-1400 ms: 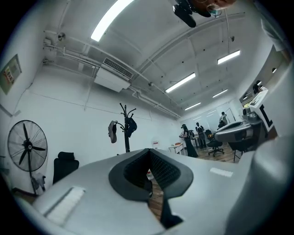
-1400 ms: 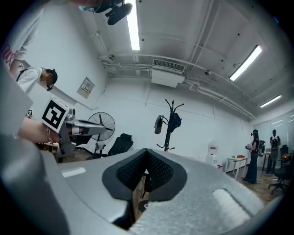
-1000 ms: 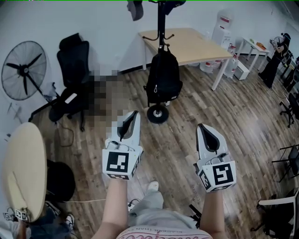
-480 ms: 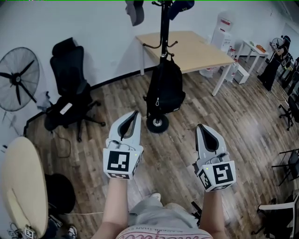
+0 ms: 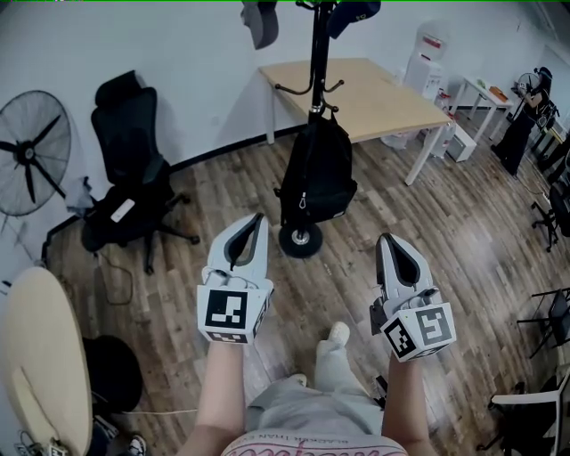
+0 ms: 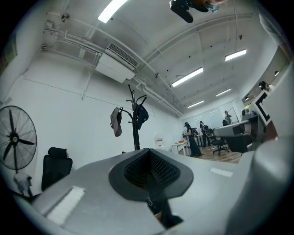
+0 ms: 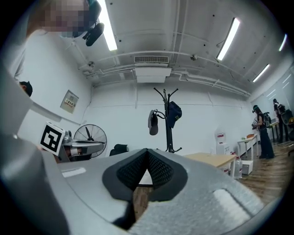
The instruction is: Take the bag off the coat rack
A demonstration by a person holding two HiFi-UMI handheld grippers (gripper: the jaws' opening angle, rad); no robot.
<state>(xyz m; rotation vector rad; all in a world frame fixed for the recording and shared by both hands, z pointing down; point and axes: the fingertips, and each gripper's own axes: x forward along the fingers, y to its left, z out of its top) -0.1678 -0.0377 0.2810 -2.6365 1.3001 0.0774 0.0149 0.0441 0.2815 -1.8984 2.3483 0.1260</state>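
The step in hand reads as the approach: the black bag (image 5: 317, 171) hangs by its top from a low hook on the coat rack (image 5: 318, 62), its bottom just above the rack's round base (image 5: 300, 239), ahead of the person on the wooden floor (image 5: 463, 223) and well apart from both tools; the left gripper (image 5: 256, 217) is held out in front with its fingers pressed together on nothing, and the right gripper (image 5: 385, 239) beside it is likewise closed tight and empty, as each gripper view shows the ribbed pads meeting with only the room beyond them; nothing of the task is done yet, since the bag has not been touched; the next move, as I judge it, calls for stepping closer, spreading one pair of fingers, taking the bag's top loop or strap near the hook and lifting it up and clear, perhaps with the other gripper steadying the pole, which looks free to tip or roll on its single base; a grey cap (image 5: 259, 20) and a dark cap (image 5: 354, 12) hang higher on the same rack and are best left alone; as for writing, the cubes carry only black and white square markers, the white dispenser (image 5: 426, 55) by the desk (image 5: 365, 89) bears a red label too small to read, and the print at the shirt hem cannot be made out
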